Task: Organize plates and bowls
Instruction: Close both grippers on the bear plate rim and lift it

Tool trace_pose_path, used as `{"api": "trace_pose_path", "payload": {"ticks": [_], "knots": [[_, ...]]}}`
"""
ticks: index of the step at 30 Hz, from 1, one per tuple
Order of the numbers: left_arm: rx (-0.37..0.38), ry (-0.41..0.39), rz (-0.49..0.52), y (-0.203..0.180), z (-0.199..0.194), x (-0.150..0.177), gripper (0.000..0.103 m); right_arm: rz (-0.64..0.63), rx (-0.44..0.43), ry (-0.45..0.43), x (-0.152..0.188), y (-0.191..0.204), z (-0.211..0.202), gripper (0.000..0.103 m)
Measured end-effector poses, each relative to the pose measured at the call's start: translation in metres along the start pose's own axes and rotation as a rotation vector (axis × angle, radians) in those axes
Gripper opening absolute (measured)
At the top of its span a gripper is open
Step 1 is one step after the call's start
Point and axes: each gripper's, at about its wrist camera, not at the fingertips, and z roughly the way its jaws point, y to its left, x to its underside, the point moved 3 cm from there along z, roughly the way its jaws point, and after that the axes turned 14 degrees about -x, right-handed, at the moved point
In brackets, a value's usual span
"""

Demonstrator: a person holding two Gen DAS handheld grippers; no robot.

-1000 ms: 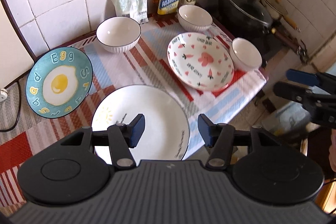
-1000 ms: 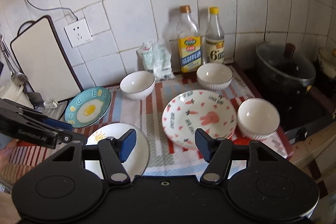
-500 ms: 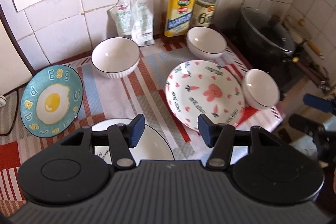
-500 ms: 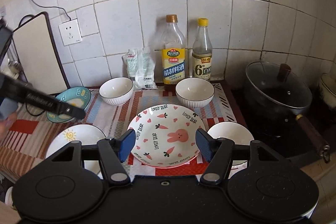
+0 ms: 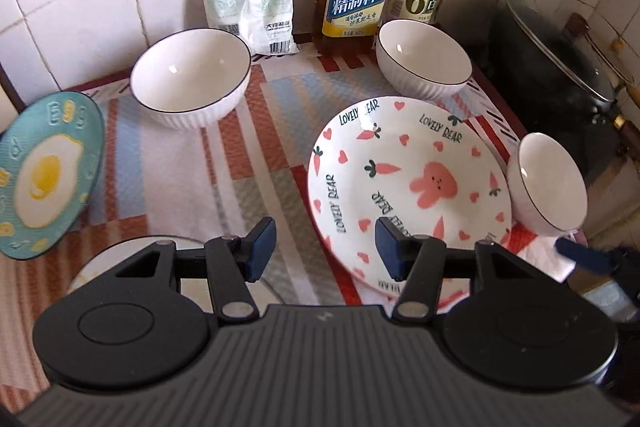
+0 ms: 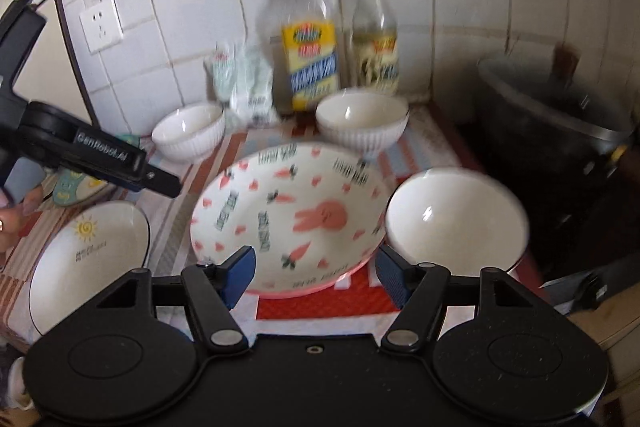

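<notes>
- The left gripper (image 5: 325, 247) was seen with jaws closing, nothing between them.
- The right gripper (image 6: 314, 273) was seen opening, empty, the rabbit plate (image 6: 292, 215) at 12 o'clock.

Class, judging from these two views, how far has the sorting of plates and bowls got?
Done: nothing. Three white bowls stand apart, and the bunny plate, egg plate and sun plate lie separately.
In hand: nothing. The left gripper is closing slightly, the right gripper opening, both empty above the bunny plate.
Left: all stacking.
</notes>
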Motion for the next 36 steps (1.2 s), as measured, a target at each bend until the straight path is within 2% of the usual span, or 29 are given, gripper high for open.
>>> {"api": "trace_pose_path", "payload": {"ticks": [2,6,7,8,9,15,19,24,25,28,31,36], "knots": [[-0.002,0.006,0.009,-0.004,0.012,0.0,0.05,0.013,0.004,0.025,0.008,-0.005,0.014,0.071],[0.016,0.048,0.032,-0.012,0.032,-0.004,0.032,0.088,0.006,0.074,0.015,-0.014,0.034,0.071],[0.006,0.048,0.045,-0.013,0.035,-0.005,0.03,0.107,0.002,0.079,0.015,-0.016,0.038,0.071],[-0.016,0.031,0.048,-0.014,0.036,-0.006,0.023,0.127,-0.005,0.083,0.015,-0.018,0.041,0.071],[-0.029,0.011,0.046,-0.013,0.037,-0.007,0.022,0.156,-0.005,0.074,0.014,-0.021,0.042,0.071],[-0.019,0.045,0.05,-0.011,0.054,-0.009,0.02,0.282,0.008,0.029,0.009,-0.031,0.052,0.067],[0.021,0.124,0.045,-0.009,0.068,-0.009,0.02,0.323,0.021,0.017,0.006,-0.032,0.059,0.062],[0.0,0.117,0.104,-0.018,0.068,-0.009,0.021,0.375,0.032,0.02,0.008,-0.034,0.065,0.05],[0.002,0.123,0.095,-0.018,0.07,-0.01,0.021,0.384,0.032,0.026,0.009,-0.035,0.067,0.046],[0.039,0.145,0.035,-0.011,0.076,-0.011,0.022,0.423,0.035,0.03,0.012,-0.038,0.071,0.04],[0.071,0.171,-0.024,-0.009,0.081,-0.011,0.025,0.414,0.055,0.028,0.01,-0.039,0.077,0.04],[0.05,0.183,-0.027,-0.015,0.078,-0.01,0.026,0.346,0.083,0.075,0.004,-0.04,0.082,0.036]]}}
